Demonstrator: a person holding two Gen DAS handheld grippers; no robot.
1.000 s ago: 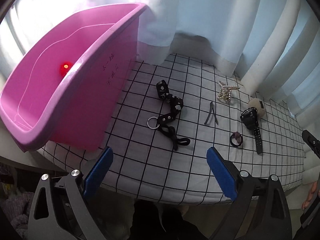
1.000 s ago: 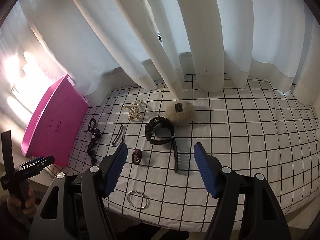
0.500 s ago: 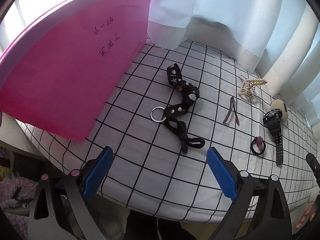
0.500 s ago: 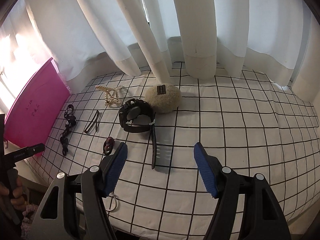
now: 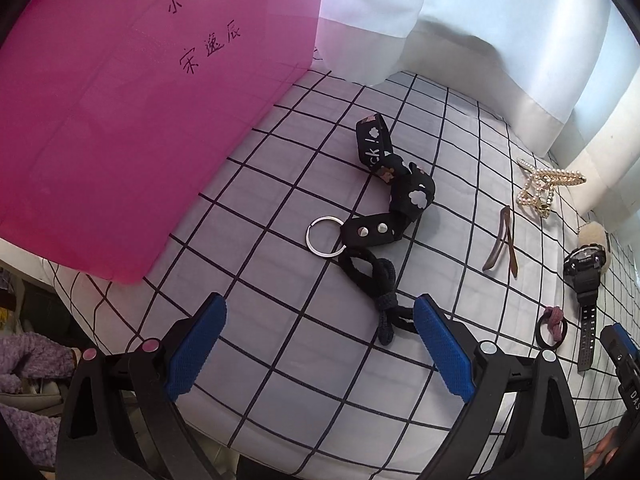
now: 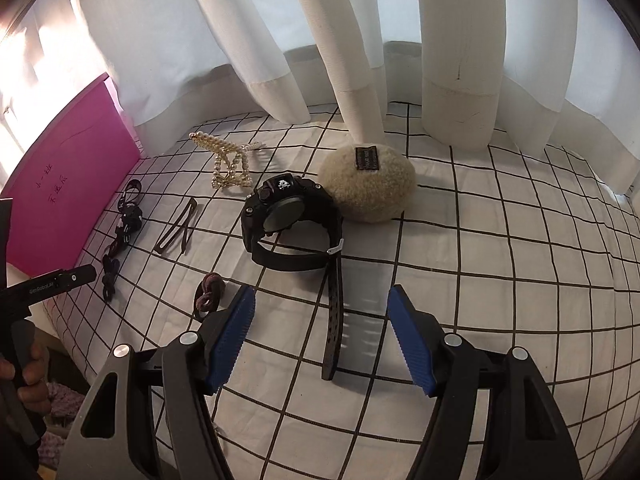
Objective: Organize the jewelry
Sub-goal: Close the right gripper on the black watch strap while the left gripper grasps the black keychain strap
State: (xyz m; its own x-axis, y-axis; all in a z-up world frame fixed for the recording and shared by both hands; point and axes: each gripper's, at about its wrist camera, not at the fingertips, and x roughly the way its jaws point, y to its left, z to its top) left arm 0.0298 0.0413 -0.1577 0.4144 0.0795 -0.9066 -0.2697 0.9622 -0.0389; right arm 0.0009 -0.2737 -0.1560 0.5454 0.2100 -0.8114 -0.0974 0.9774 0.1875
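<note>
Compared with a second ago, my left gripper (image 5: 320,344) has come much closer to the pink bin (image 5: 120,120), and the bin's inside is no longer seen. Its wall carries handwritten characters "小一班". Both jaws are wide apart, holding nothing. The black keychain strap (image 5: 394,200), with white flowers, rivets and a steel ring, lies just right of the bin. My right gripper (image 6: 320,336), also apart, hovers over the black wristwatch (image 6: 292,224).
</note>
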